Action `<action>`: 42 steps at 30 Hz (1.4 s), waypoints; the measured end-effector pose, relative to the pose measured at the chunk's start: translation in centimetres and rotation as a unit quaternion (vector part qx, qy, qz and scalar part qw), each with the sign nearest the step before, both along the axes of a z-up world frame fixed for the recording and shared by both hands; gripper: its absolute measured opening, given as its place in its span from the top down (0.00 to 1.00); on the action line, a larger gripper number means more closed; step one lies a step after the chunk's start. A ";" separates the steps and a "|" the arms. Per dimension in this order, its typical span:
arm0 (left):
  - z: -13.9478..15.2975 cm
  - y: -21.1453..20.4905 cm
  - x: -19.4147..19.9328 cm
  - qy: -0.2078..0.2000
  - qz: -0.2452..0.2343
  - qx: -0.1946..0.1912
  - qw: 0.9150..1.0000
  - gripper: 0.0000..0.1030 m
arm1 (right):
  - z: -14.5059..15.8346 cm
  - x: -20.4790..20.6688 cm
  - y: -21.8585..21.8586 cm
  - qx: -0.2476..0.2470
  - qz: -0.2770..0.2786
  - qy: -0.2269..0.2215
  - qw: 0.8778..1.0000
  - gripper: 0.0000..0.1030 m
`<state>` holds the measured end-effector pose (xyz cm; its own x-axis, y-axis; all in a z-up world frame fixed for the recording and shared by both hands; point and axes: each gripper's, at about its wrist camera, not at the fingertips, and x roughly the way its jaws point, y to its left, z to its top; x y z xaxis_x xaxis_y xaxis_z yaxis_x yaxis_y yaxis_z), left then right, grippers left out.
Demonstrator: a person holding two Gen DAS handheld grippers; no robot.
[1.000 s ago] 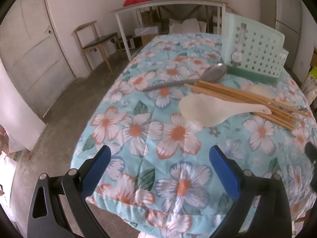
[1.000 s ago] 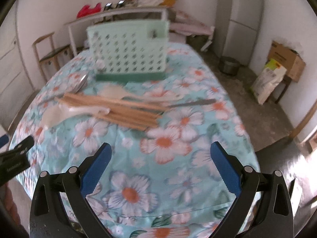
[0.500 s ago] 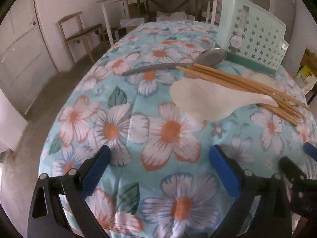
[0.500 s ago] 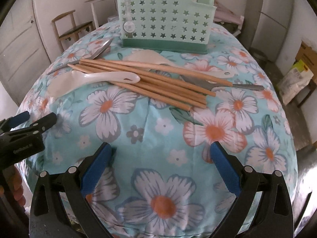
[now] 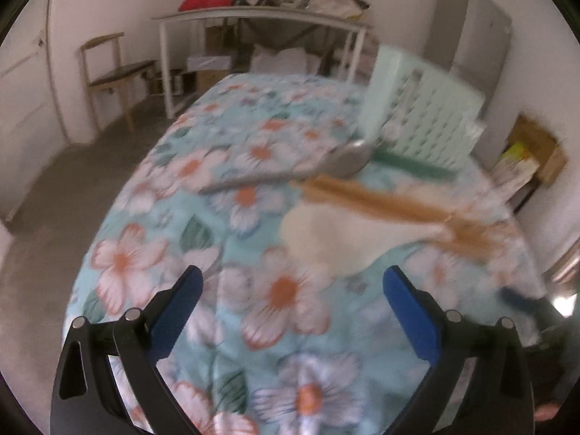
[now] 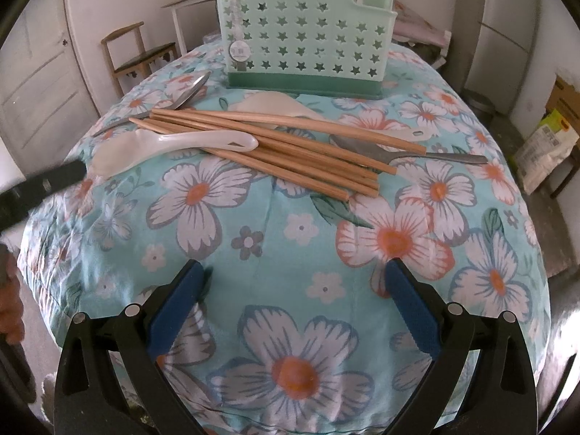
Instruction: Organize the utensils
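A pile of utensils lies on the floral tablecloth (image 6: 290, 239): several wooden chopsticks (image 6: 275, 145), a white ceramic spoon (image 6: 170, 145) on top of them at the left, a second white spoon (image 6: 279, 105) behind, a steel spoon (image 6: 181, 94) at the far left and a steel utensil (image 6: 398, 152) at the right. Behind the pile stands a mint-green star-holed utensil holder (image 6: 304, 32). My right gripper (image 6: 293, 297) is open, short of the pile. My left gripper (image 5: 290, 308) is open; its view is blurred, with the white spoon (image 5: 326, 232) just ahead.
The other gripper's black finger (image 6: 43, 185) shows at the left edge of the right wrist view, near the white spoon's bowl. A wooden chair (image 6: 134, 54), a white side table (image 5: 261, 21) with clutter and a cardboard box (image 6: 565, 98) stand around the table.
Both grippers have moved in toward the utensil pile. The left wrist view has swung and blurred; the white spoon now lies closer to its fingers. Nothing has been picked up.
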<state>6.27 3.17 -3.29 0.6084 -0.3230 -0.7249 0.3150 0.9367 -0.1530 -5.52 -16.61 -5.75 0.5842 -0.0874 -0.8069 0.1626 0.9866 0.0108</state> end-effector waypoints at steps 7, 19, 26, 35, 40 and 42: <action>-0.9 0.4 2.1 0.061 0.004 -0.087 0.994 0.42 | 0.0 0.1 0.1 0.001 0.004 -0.001 1.000 0.07; -3.8 1.5 5.1 0.151 0.032 -0.216 0.964 0.77 | 0.0 0.2 0.2 0.003 0.001 -0.002 1.000 0.07; -4.0 1.4 4.8 0.136 0.040 -0.202 0.969 0.88 | 0.1 0.2 0.1 0.008 0.000 -0.003 1.000 0.07; -2.6 4.3 3.8 0.122 0.047 -0.188 0.973 0.91 | 0.9 -0.1 -0.5 0.017 0.027 0.010 0.999 0.08; -2.0 6.8 2.5 0.109 0.055 -0.164 0.979 0.93 | 5.4 0.0 -1.4 0.101 0.047 -0.056 0.992 0.08; -1.9 7.4 2.2 0.102 0.055 -0.158 0.981 0.92 | 6.9 1.6 -1.4 0.147 0.052 -0.086 0.984 0.10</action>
